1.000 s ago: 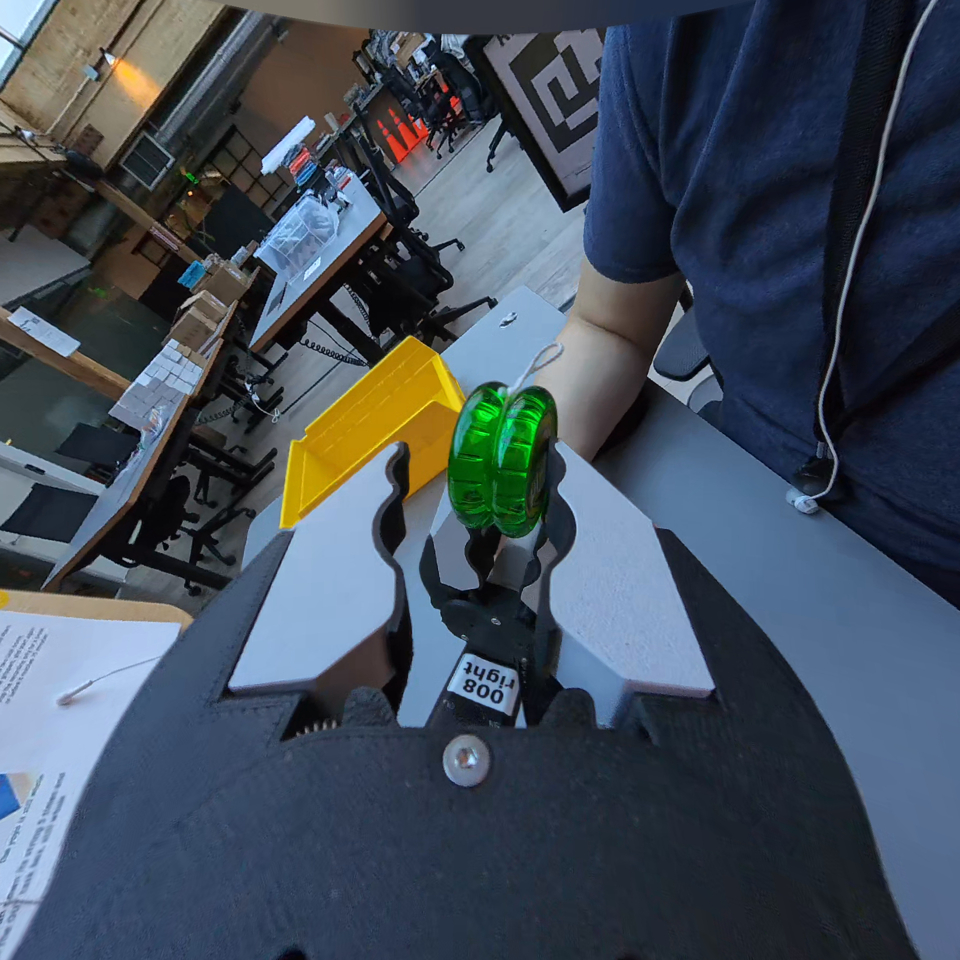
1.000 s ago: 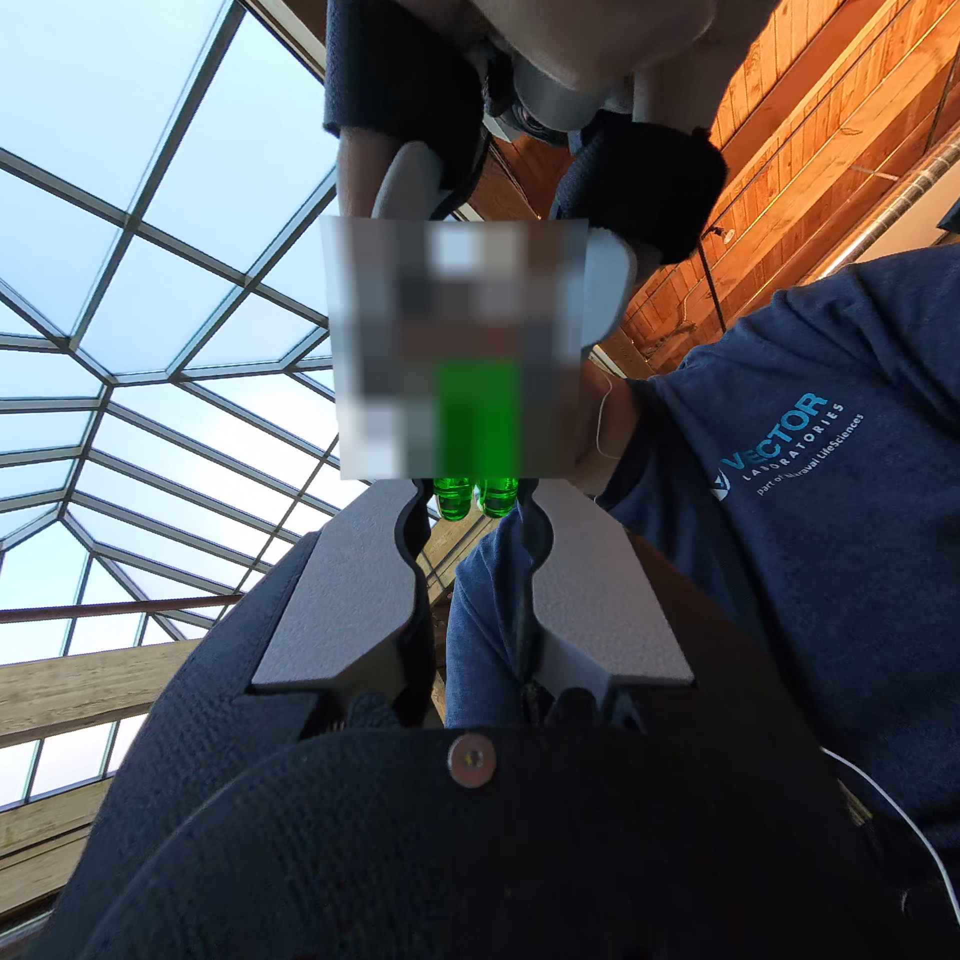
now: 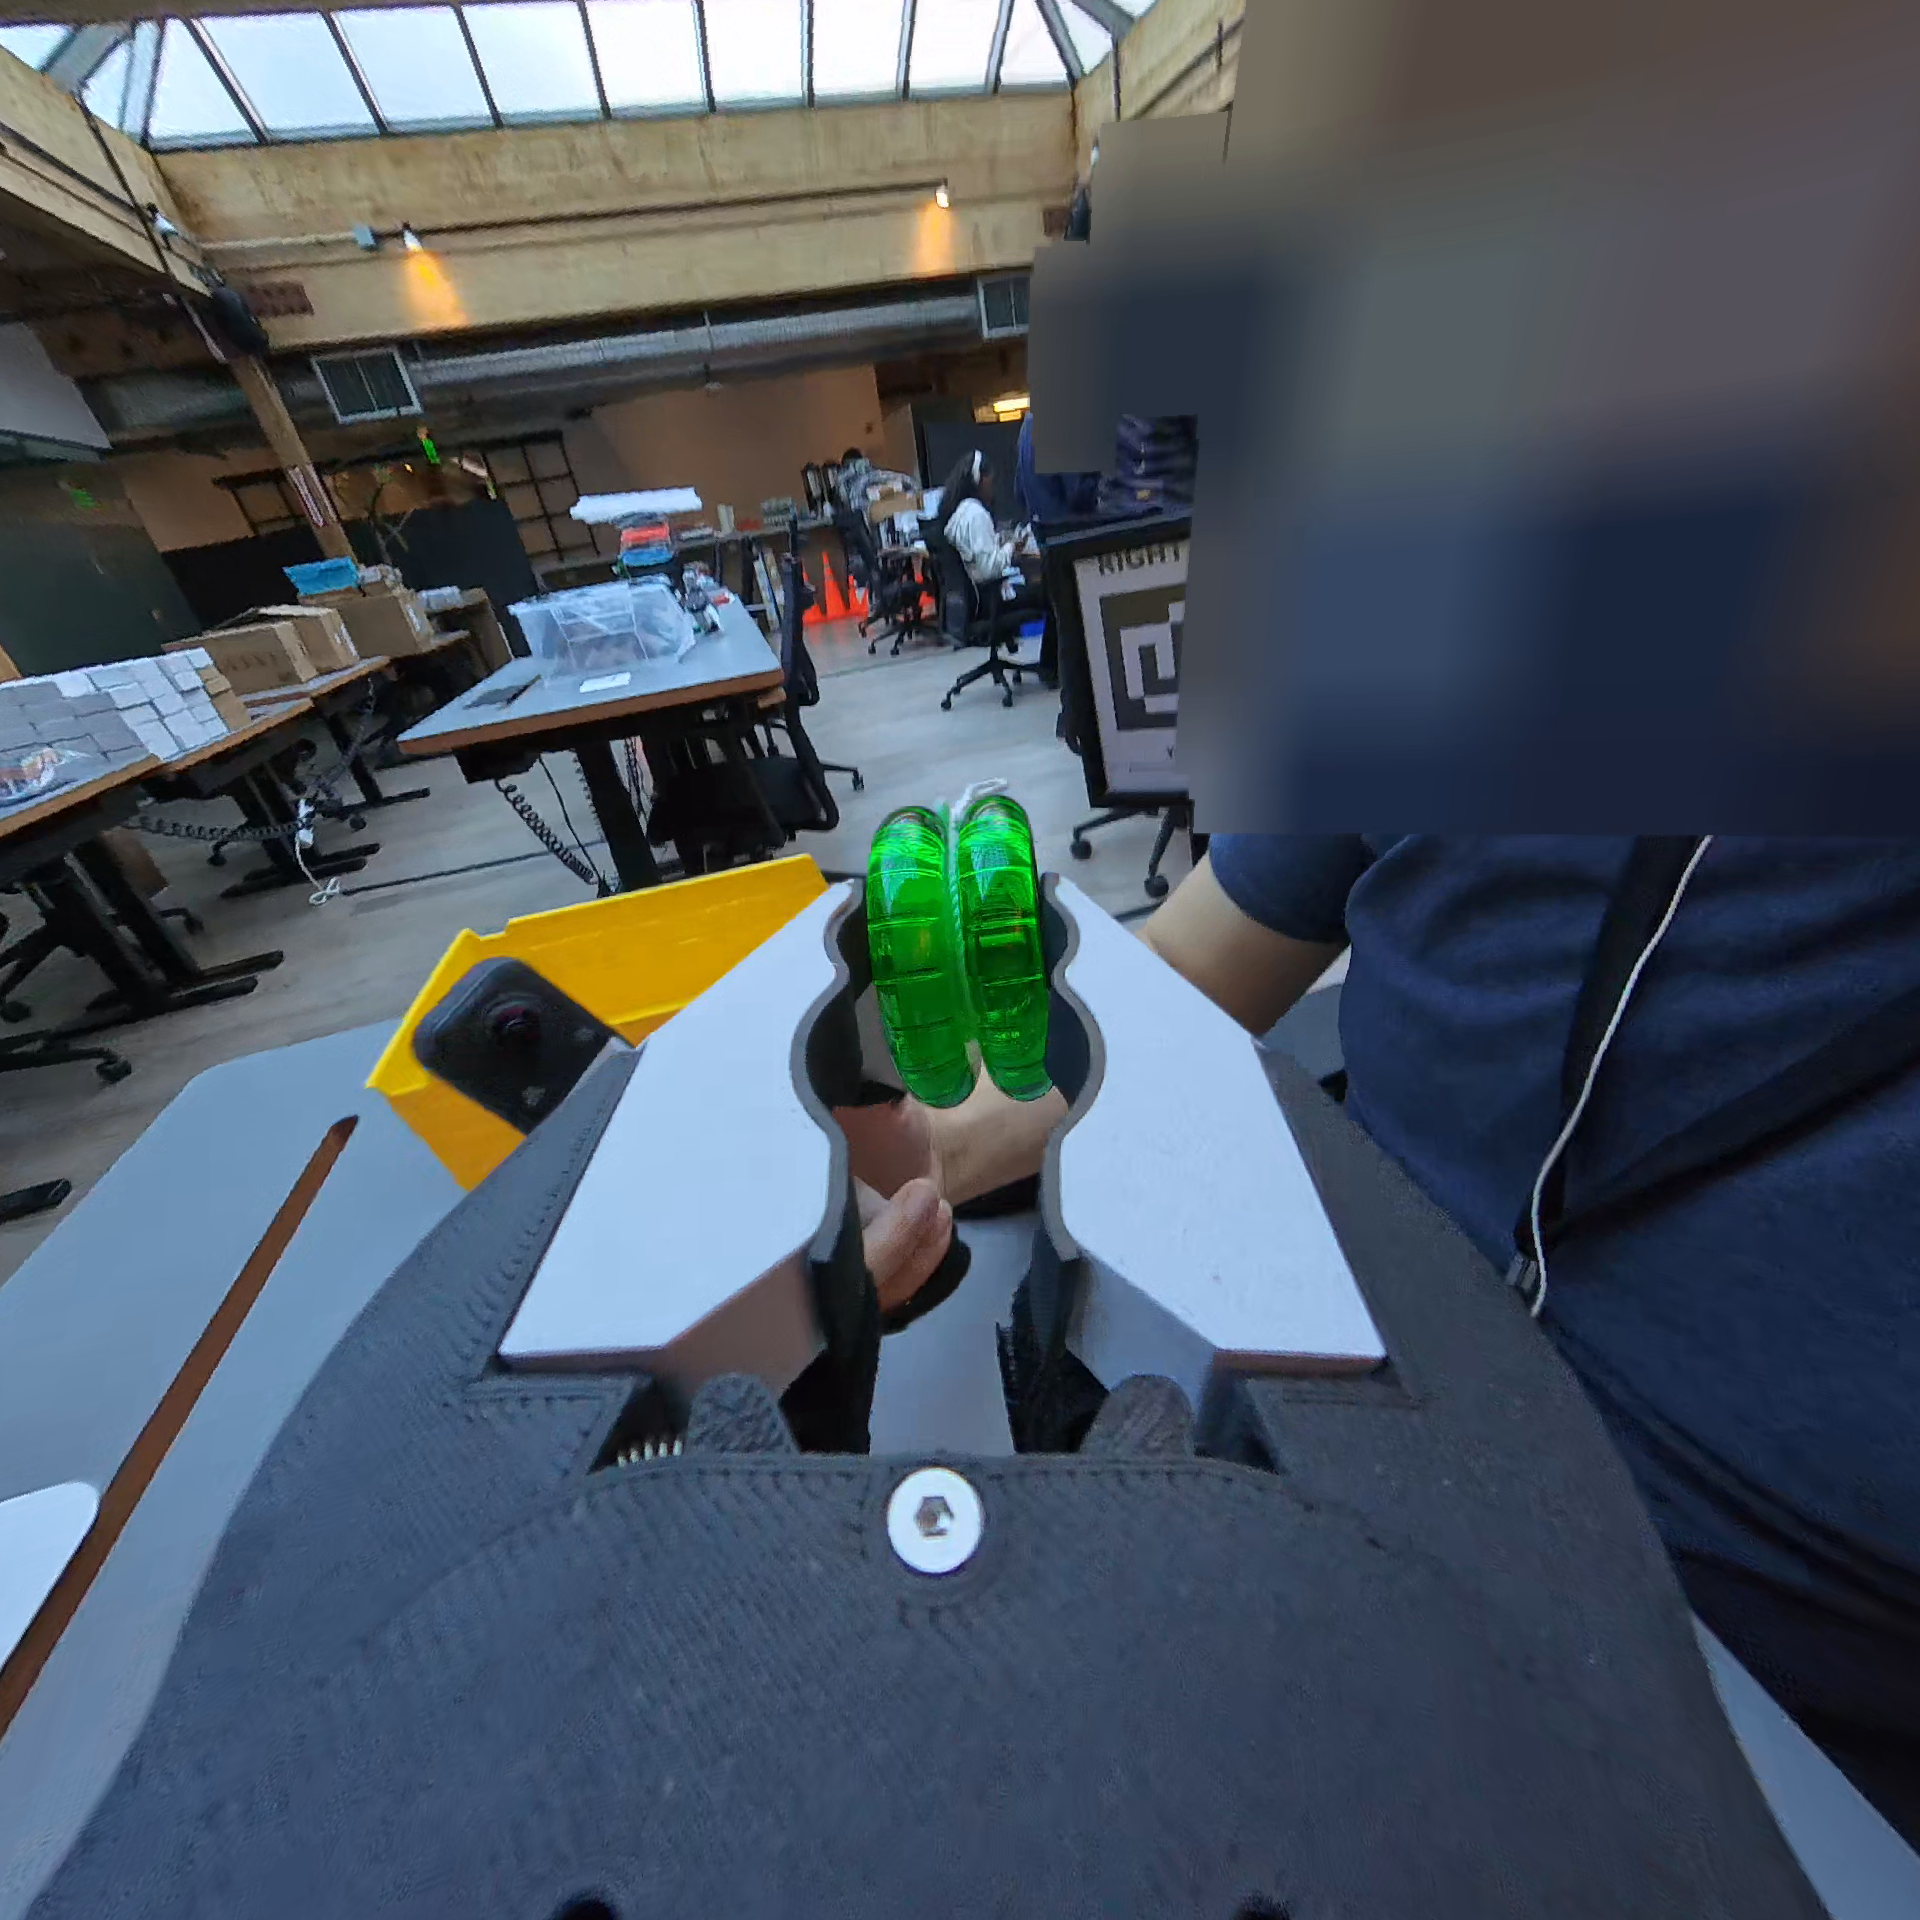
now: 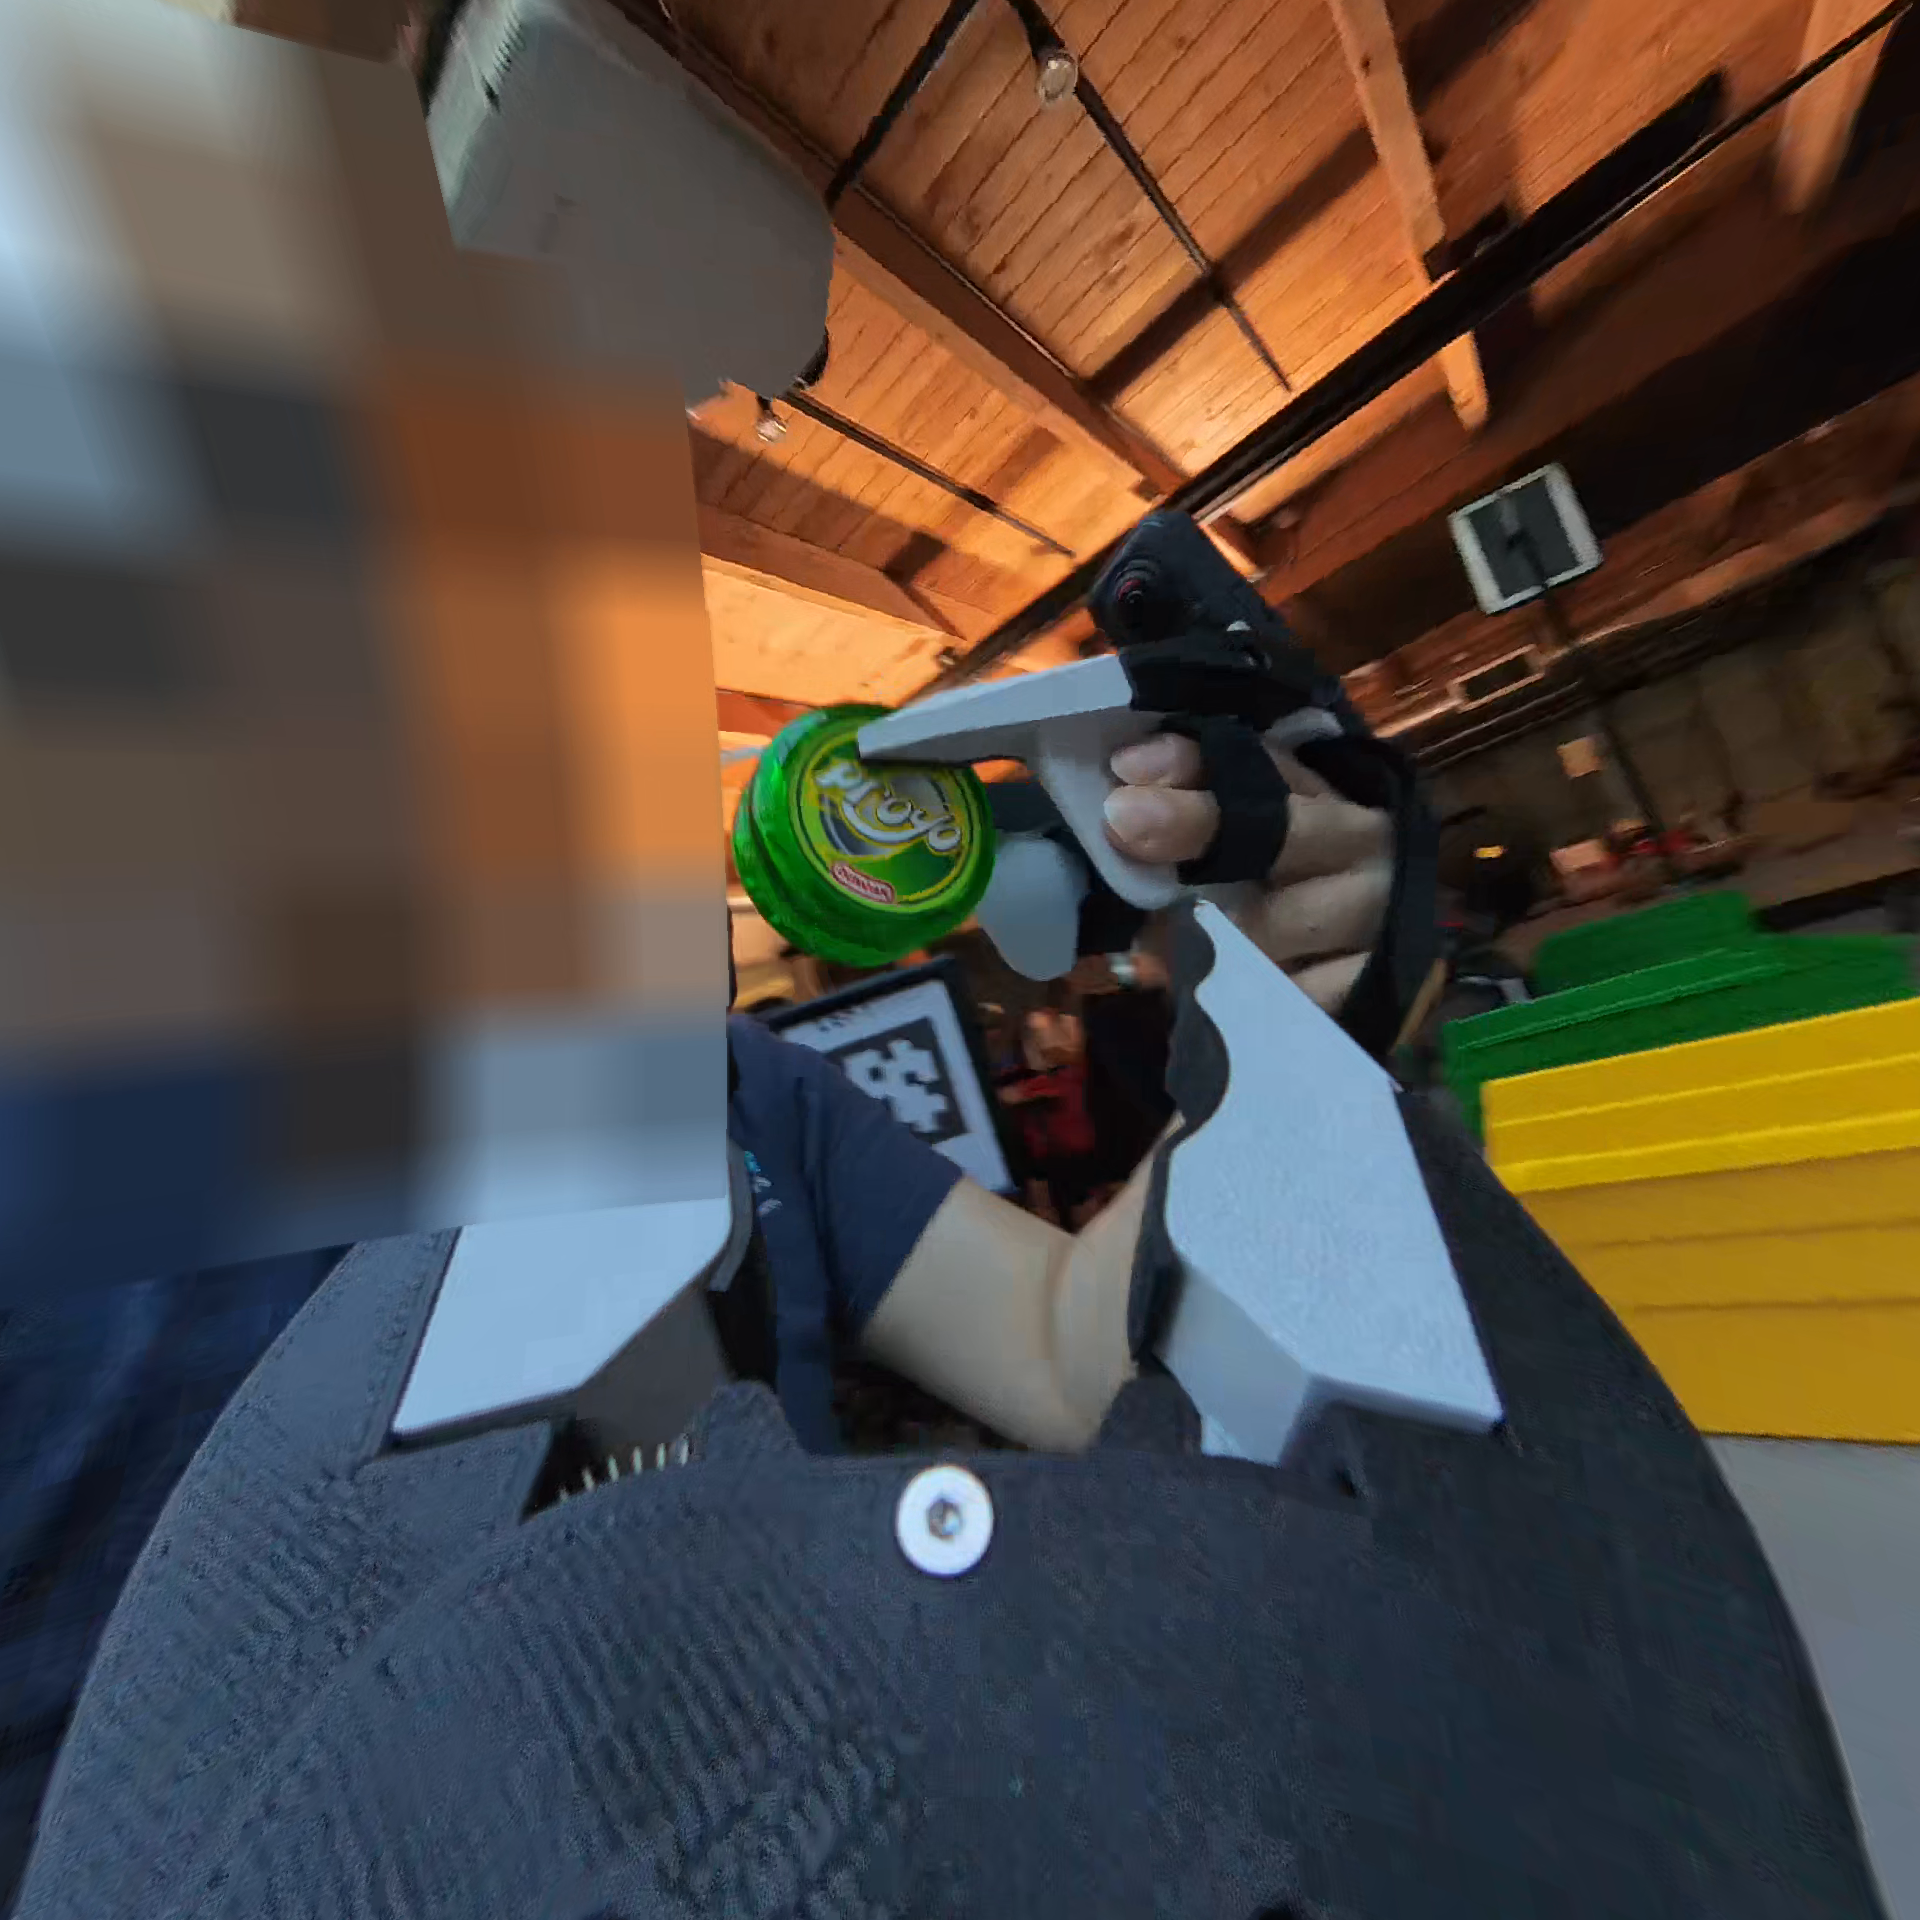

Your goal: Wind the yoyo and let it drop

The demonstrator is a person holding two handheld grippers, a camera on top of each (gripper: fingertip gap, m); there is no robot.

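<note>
The green yoyo [image 3: 958,951] is clamped on its two flat faces between the fingers of the left tongs [image 3: 954,935], rim toward the camera, and is held up in the air above the grey tabletop [image 3: 156,1226], with the yellow bin [image 3: 623,935] behind and below it. In the right wrist view the same yoyo [image 4: 862,831] is seen face-on, pinched at the tips of the left tongs [image 4: 914,821] in the person's hand [image 4: 1299,842].

White string [image 3: 961,821] is seen lying in the groove between the two halves, with a short loop showing at the top. From this the winding is judged to be largely or wholly done, though how much string is left loose cannot be told, since no free length is clearly traced in either view.

The right tongs [image 4: 935,1039] are held apart and grip nothing; one finger is partly hidden by a blurred patch, but a wide gap is left between the two.

The drop is not yet made. What is judged to remain: the loop end must be secured, and the yoyo released to fall.
</note>
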